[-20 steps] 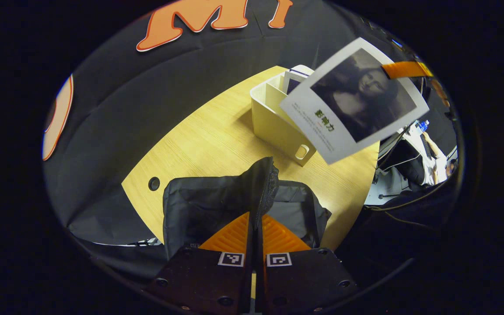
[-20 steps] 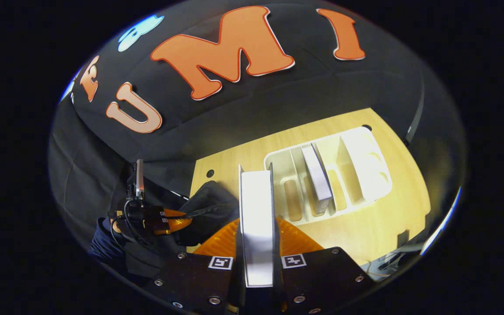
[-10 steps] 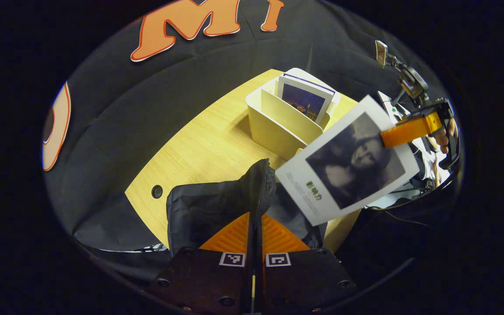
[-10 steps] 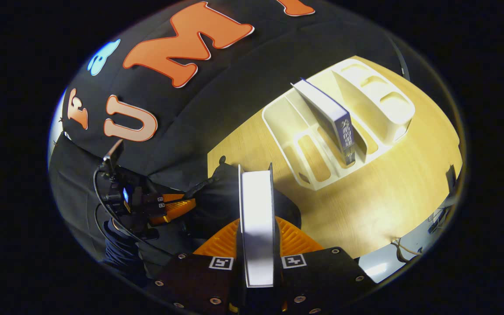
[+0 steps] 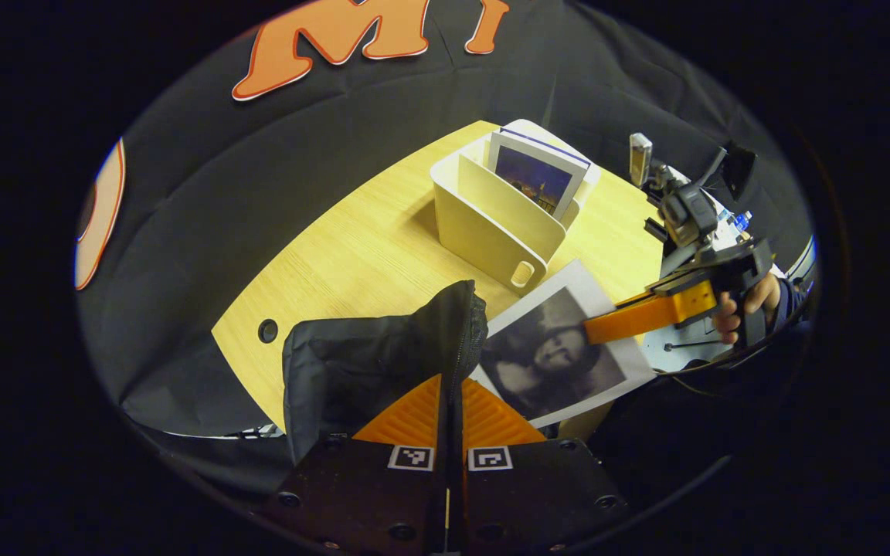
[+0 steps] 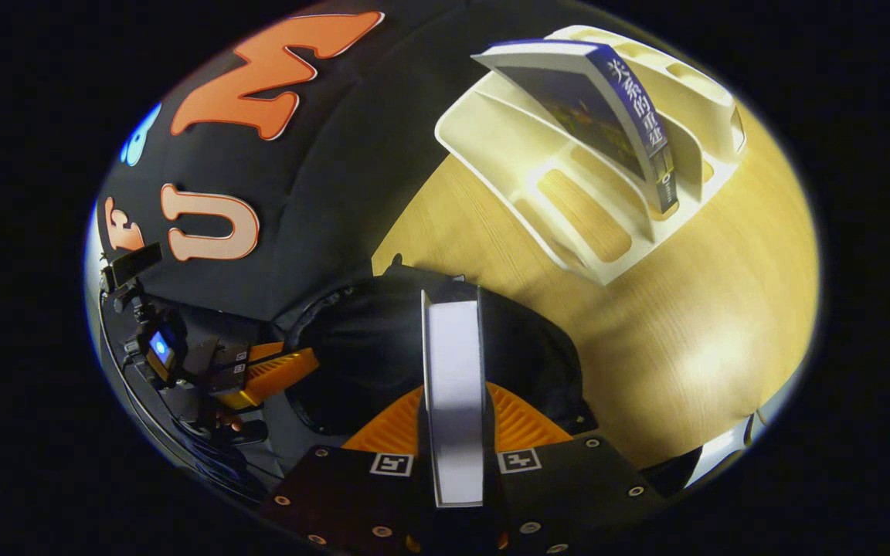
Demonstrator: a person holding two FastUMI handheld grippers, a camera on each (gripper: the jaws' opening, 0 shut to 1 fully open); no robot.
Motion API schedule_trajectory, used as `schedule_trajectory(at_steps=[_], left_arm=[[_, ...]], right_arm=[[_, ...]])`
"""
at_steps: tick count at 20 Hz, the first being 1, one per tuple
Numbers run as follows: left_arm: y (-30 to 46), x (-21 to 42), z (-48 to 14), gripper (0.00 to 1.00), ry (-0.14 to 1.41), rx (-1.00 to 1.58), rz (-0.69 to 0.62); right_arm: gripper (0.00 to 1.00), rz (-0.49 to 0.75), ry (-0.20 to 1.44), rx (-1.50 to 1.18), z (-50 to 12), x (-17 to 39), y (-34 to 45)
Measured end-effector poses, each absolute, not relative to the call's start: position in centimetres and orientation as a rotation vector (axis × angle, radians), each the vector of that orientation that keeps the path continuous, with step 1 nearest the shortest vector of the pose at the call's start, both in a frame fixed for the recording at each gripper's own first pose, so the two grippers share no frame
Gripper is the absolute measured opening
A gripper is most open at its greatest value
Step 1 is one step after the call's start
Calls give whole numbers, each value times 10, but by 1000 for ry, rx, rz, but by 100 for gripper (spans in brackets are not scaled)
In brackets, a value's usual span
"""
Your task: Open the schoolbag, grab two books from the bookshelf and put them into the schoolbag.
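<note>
The black schoolbag (image 5: pixel 352 363) stands on the wooden table (image 5: pixel 352 247), and my left gripper (image 5: pixel 451 380) is shut on the raised zipper edge of its opening. My right gripper (image 6: pixel 453 390) is shut on a white-edged book (image 6: pixel 453 371), seen edge-on over the bag's dark opening (image 6: pixel 368 347). In the left gripper view that book's portrait cover (image 5: pixel 553 359) lies tilted beside the bag's rim, with the right gripper (image 5: pixel 596 330) pinching its right edge. A second book with a blue spine (image 6: pixel 630 108) leans in the white bookshelf (image 6: pixel 561 208).
The bookshelf (image 5: pixel 491 224) sits on the table behind the bag, its front slots bare. A round cable hole (image 5: pixel 267 330) is near the table's left edge. A hand (image 5: pixel 746 305) holds the right gripper at the table's right side. Black cloth surrounds the table.
My right gripper has carried the portrait book down from in front of the bookshelf to the bag's opening. My left gripper has kept hold of the bag's edge in place.
</note>
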State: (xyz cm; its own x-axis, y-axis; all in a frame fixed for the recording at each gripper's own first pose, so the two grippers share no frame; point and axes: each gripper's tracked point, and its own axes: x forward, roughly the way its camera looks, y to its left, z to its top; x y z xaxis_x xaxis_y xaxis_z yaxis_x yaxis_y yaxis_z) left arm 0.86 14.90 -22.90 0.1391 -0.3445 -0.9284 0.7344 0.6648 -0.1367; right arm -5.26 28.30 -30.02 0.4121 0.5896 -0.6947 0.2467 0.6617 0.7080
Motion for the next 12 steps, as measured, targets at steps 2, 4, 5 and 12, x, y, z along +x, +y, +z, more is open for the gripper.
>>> schedule_trajectory(at_steps=[2,4,5,12], left_arm=[[147,6,-227,2,1196,392,-812],[145,4,-226,2,1195,389,-817],[144,4,-226,2,1188,388,-817],[126,-10,-220,2,1153,346,-852]], right_arm=[[25,258,1158,884,-314,-51,293],[25,271,1144,919,-319,-42,306],[25,268,1132,928,-323,-36,312],[25,283,1060,1005,-337,-11,339]])
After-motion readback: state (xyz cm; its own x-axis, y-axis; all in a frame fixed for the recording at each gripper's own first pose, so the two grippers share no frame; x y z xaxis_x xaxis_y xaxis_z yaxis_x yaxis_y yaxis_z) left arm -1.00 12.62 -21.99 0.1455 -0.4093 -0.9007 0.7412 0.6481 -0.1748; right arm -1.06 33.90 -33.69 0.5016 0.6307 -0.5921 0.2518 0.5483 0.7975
